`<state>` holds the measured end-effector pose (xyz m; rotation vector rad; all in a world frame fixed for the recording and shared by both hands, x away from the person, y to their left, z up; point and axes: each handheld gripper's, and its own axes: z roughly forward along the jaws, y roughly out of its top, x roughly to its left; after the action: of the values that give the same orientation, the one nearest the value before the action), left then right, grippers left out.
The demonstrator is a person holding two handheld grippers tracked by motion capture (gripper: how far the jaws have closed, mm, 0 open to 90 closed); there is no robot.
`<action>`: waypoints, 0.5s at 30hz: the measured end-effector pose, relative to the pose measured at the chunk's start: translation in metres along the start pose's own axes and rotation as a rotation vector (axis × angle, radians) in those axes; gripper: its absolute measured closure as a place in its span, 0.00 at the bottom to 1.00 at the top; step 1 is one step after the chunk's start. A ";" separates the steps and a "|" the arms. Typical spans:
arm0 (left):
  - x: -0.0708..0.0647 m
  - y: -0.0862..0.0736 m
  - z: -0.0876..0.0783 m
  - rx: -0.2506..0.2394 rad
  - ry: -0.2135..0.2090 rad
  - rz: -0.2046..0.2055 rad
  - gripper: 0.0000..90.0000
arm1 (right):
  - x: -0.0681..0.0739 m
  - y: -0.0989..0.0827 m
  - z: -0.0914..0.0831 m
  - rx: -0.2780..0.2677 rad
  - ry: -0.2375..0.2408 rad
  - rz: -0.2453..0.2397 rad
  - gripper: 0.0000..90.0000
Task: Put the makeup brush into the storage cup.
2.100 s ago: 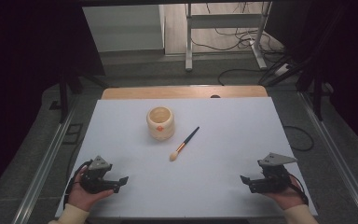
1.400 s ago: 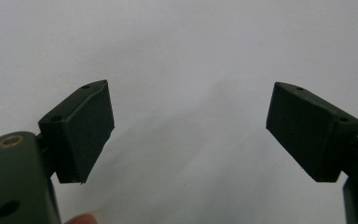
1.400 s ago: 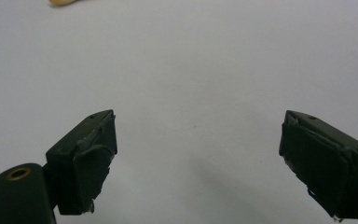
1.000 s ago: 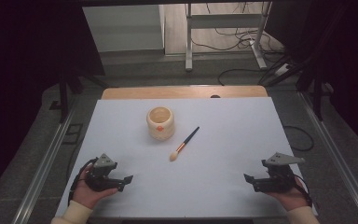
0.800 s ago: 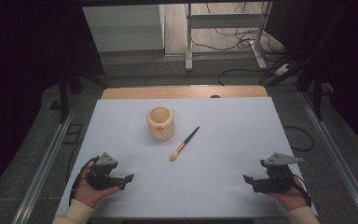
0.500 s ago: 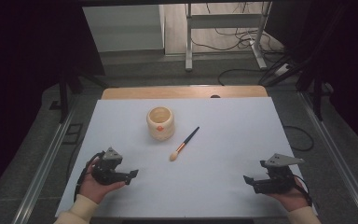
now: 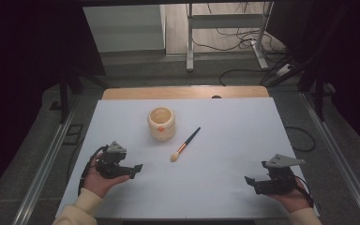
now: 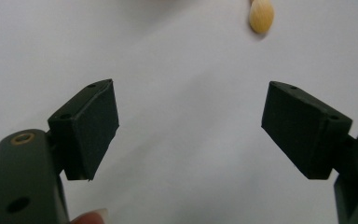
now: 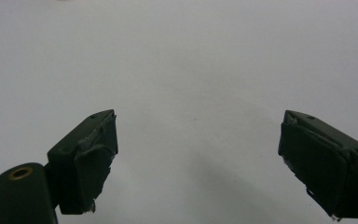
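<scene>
Left gripper (image 7: 133,168) fingers wide apart, empty; brush (image 7: 185,144) ahead

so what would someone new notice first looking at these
Probably the cream cup standing upright near the middle of the white table, with a makeup brush lying just to its right, apart from it, its pale bristle tip toward the person. Then the two black grippers at the near edge: the left gripper and the right gripper both have their jaws open, with nothing between them.
</scene>
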<state>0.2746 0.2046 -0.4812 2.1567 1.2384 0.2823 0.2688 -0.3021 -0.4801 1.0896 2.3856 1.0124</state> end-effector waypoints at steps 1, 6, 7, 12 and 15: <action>0.000 0.002 0.000 0.000 -0.004 0.003 0.22 | 0.000 0.000 0.000 0.001 -0.002 0.002 0.14; -0.004 0.012 0.001 -0.010 -0.020 0.017 0.22 | 0.001 0.000 -0.001 -0.011 -0.002 -0.007 0.14; -0.005 0.015 0.001 -0.009 -0.024 0.027 0.22 | 0.001 0.000 -0.001 -0.010 -0.002 -0.013 0.14; -0.007 0.021 0.000 -0.014 -0.023 0.034 0.22 | 0.002 0.000 0.000 -0.001 -0.003 -0.020 0.14; -0.009 0.026 0.000 -0.027 -0.028 0.027 0.22 | 0.000 0.000 0.000 -0.004 -0.006 -0.014 0.14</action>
<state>0.2880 0.1872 -0.4642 2.1491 1.1841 0.2777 0.2683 -0.3022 -0.4802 1.0719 2.3820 1.0068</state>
